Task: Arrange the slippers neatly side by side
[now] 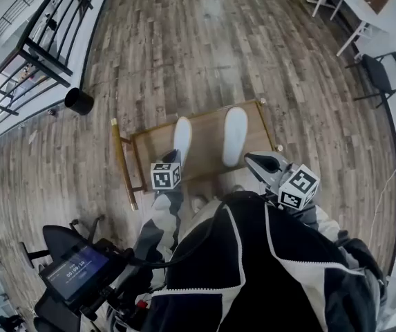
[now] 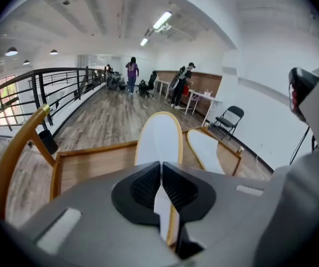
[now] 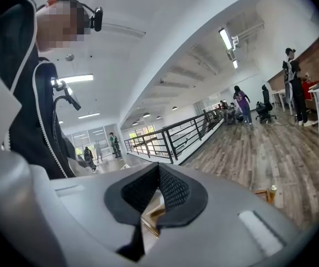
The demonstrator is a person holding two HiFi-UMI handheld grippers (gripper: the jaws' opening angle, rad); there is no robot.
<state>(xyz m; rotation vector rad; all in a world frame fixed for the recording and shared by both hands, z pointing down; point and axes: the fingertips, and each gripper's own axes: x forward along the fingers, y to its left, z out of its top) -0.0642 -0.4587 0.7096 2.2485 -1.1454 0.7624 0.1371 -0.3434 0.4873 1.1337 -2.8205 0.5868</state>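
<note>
Left gripper (image 2: 161,178) was pinching the near end of the left slipper (image 1: 182,137) on the wooden table (image 1: 208,147). Right slipper (image 1: 235,135) lay beside it, apart. Right gripper (image 3: 158,176) had its jaws pressed together, empty, near the table's right edge.

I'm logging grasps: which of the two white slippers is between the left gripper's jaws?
The left slipper; its near end runs into the shut left gripper, while the right slipper lies untouched beside it.

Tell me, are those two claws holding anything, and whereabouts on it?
The left gripper is pinching the left slipper by its near end. The right gripper is shut with nothing in it.
</note>
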